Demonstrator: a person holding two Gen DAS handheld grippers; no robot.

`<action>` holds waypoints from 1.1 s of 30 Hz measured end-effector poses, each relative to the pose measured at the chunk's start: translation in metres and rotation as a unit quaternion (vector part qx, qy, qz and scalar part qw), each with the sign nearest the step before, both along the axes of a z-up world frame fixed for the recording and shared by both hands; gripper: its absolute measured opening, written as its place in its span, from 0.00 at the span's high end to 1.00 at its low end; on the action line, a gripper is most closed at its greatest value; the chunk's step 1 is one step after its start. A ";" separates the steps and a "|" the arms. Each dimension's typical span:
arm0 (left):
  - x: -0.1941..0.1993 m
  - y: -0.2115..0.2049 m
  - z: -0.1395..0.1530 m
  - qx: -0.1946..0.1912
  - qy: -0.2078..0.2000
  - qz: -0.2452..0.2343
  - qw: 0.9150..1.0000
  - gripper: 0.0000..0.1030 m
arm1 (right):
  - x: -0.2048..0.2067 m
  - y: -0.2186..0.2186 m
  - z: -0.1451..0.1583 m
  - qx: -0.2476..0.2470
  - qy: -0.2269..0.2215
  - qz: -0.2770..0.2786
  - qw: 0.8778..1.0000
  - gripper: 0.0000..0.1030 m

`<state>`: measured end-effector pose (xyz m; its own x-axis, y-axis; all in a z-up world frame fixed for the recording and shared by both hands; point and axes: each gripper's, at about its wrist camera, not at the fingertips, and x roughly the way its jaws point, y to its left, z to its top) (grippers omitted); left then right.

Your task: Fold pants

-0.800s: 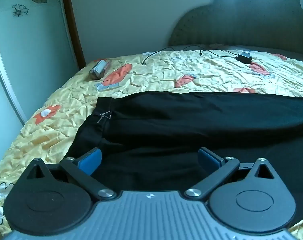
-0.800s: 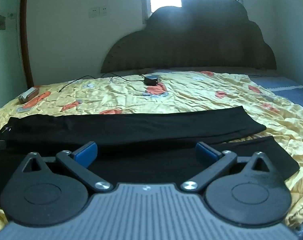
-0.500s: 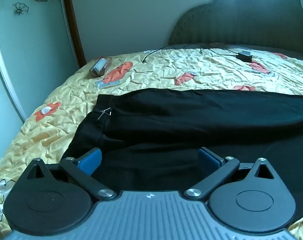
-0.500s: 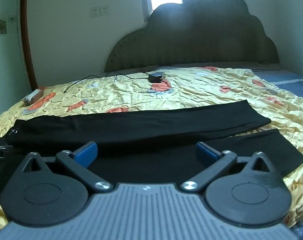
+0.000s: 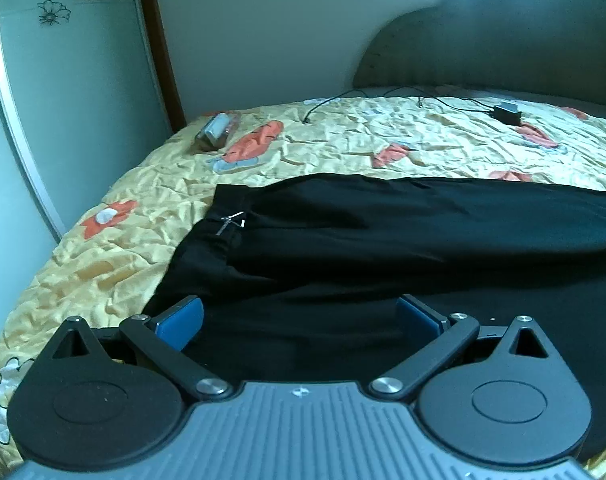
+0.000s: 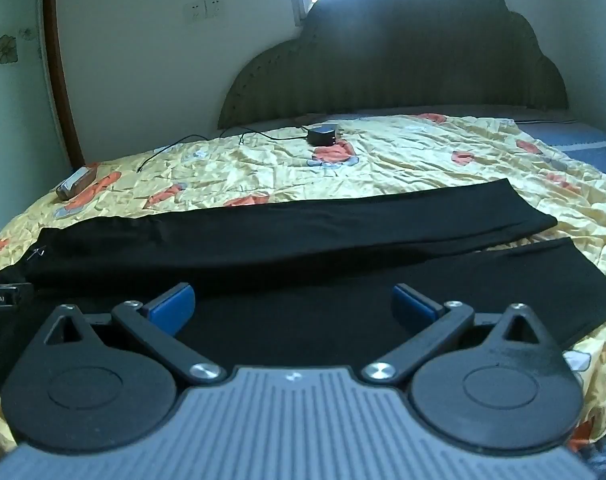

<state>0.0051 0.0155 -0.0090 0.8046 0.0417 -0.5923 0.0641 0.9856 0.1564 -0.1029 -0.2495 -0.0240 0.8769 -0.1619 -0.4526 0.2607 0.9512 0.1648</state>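
Black pants lie flat across the yellow flowered bedspread, waistband to the left with a small metal clasp, legs running right. In the right wrist view both pant legs show, the far leg's hem overlapping the near one at the right. My left gripper is open and empty over the near waist part. My right gripper is open and empty over the near leg. The left gripper's body shows at the left edge of the right wrist view.
A black charger with its cable lies near the dark headboard. A small brown and silver case sits at the bed's far left. A wall and wardrobe door stand left of the bed.
Both views have tilted and drawn back a little, so the pants sit lower and farther in frame. Both grippers stay open; the pants have not moved.
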 end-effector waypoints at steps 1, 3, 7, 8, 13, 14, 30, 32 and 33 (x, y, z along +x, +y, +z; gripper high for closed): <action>0.001 0.003 -0.001 0.000 0.000 0.000 1.000 0.00 | -0.001 0.001 0.000 -0.003 0.000 0.001 1.000 0.00; 0.004 0.006 0.000 0.000 0.002 0.001 1.000 0.00 | 0.000 0.002 0.000 -0.007 0.002 0.000 1.000 0.00; 0.006 0.009 -0.001 0.001 0.003 0.002 1.000 0.00 | 0.001 0.003 0.000 0.001 0.008 0.005 1.000 0.00; 0.006 0.010 -0.001 -0.004 0.005 0.001 1.000 0.00 | 0.000 0.003 -0.001 0.003 0.008 0.006 1.000 0.00; 0.007 0.007 -0.002 -0.001 0.003 0.001 1.000 0.00 | 0.000 -0.001 -0.004 0.017 0.013 0.004 1.000 0.00; 0.008 0.007 -0.002 -0.002 0.004 0.000 1.000 0.00 | 0.001 -0.002 -0.004 0.021 0.015 0.003 1.000 0.00; 0.018 0.008 -0.006 0.000 0.003 -0.003 1.000 0.00 | 0.007 -0.002 -0.007 0.030 0.028 0.002 0.999 0.00; 0.018 0.009 -0.007 0.000 0.003 -0.004 1.000 0.00 | 0.008 -0.001 -0.007 0.033 0.030 0.002 0.999 0.00; 0.018 0.008 -0.006 0.001 0.003 -0.004 1.000 0.00 | 0.009 0.000 -0.007 0.034 0.030 0.004 0.999 0.00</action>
